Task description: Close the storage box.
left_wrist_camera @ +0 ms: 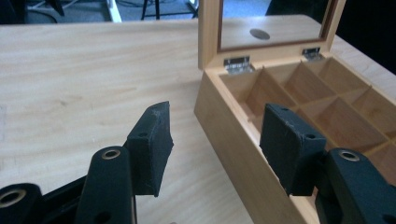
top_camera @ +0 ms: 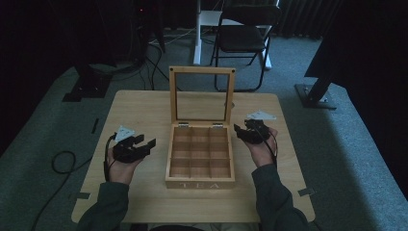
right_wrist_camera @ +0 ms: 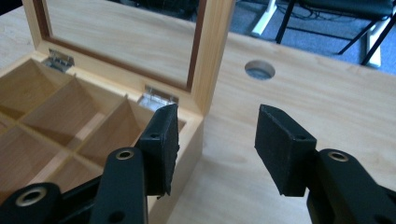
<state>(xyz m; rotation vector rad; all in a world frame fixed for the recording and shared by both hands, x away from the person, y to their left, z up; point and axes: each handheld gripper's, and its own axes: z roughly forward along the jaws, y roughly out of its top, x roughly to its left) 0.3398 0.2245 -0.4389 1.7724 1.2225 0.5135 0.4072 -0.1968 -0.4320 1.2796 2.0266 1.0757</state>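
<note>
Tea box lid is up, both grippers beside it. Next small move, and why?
Probably bring the left gripper in toward the light wooden tea box, whose glass-paned lid stands upright and whose compartments look empty. Both it and the right gripper hang open with nothing between the jaws, flanking the box on the wooden table.

Black tongs (top_camera: 144, 146), dark green sleeves (top_camera: 103, 209)

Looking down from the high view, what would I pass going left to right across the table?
Left gripper, held open → wooden tea box with its lid standing up → right gripper, also open. All three sit over the wooden table.
</note>
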